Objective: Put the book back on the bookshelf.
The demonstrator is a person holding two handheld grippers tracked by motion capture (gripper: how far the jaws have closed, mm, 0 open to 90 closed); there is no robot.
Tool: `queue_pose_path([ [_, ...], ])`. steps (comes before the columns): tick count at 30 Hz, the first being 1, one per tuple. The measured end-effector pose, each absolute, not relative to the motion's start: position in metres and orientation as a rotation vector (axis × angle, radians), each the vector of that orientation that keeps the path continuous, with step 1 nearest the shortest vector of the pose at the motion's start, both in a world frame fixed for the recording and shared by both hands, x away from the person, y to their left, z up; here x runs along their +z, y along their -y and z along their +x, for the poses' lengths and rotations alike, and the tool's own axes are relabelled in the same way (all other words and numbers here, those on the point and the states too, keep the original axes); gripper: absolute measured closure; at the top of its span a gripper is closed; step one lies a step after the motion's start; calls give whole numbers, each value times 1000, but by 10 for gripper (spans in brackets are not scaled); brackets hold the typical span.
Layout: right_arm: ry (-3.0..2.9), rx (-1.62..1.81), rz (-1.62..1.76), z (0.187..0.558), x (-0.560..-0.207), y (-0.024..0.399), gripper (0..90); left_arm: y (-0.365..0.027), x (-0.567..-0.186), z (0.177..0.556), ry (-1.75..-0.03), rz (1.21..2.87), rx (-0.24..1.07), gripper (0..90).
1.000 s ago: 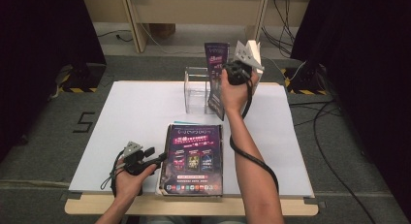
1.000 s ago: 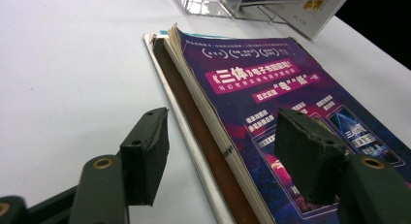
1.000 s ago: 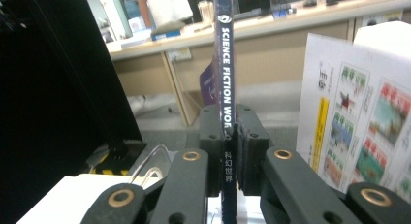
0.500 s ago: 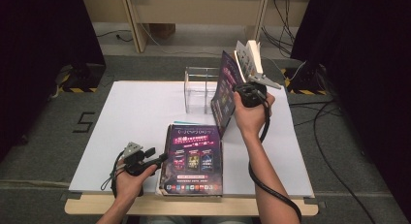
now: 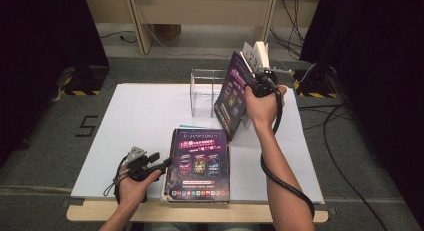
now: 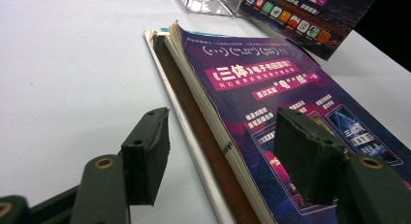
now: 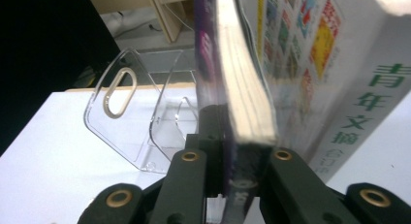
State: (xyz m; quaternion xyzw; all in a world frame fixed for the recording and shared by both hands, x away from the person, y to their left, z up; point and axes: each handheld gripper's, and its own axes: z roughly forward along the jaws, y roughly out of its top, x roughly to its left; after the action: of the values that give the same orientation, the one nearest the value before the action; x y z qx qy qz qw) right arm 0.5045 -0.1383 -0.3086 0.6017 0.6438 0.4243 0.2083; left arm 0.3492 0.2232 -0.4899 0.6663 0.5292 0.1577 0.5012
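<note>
Near the far right edge of the white table [image 5: 140, 116], the right gripper [image 5: 256, 80] holds a purple magazine [image 5: 232, 98] in the air, tilted, with its lower corner just above the surface. Its jaws have just been closing and now pinch the magazine's bottom edge, as the right gripper view shows: the pages [image 7: 245, 88] stand on end between the two black jaws. Behind the held magazine in that view is a white booklet [image 7: 349, 88] with green characters; whether the jaws grip it too, I cannot tell. Just beside the magazine, toward the far middle of the table, stands a clear plastic holder [image 5: 206, 93] with an oval cut-out in its side wall [image 7: 118, 93]. At the near edge, slightly right of centre, a stack [image 5: 197, 163] of magazines with the same purple cover lies flat, resting on a thin board [image 6: 194, 136]. The left gripper [image 5: 159, 163] sits low at the stack's left side, close to the near edge. Its jaws stand wide, one over bare table and one over the top cover [image 6: 271, 88], pressing on nothing. A cable [image 5: 280, 176] trails from the right gripper along the person's forearm.
</note>
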Motion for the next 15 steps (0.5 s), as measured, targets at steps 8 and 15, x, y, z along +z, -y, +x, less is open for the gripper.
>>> queue_pose_path([
  [8, -1751, 1229, 1564, 504, -297, 128, 848, -223, -490, 349, -1277, 1612, 386, 374],
  [15, -1669, 1305, 1522, 514, -294, 117, 848, -223, -490, 350, -1276, 1613, 388, 375],
])
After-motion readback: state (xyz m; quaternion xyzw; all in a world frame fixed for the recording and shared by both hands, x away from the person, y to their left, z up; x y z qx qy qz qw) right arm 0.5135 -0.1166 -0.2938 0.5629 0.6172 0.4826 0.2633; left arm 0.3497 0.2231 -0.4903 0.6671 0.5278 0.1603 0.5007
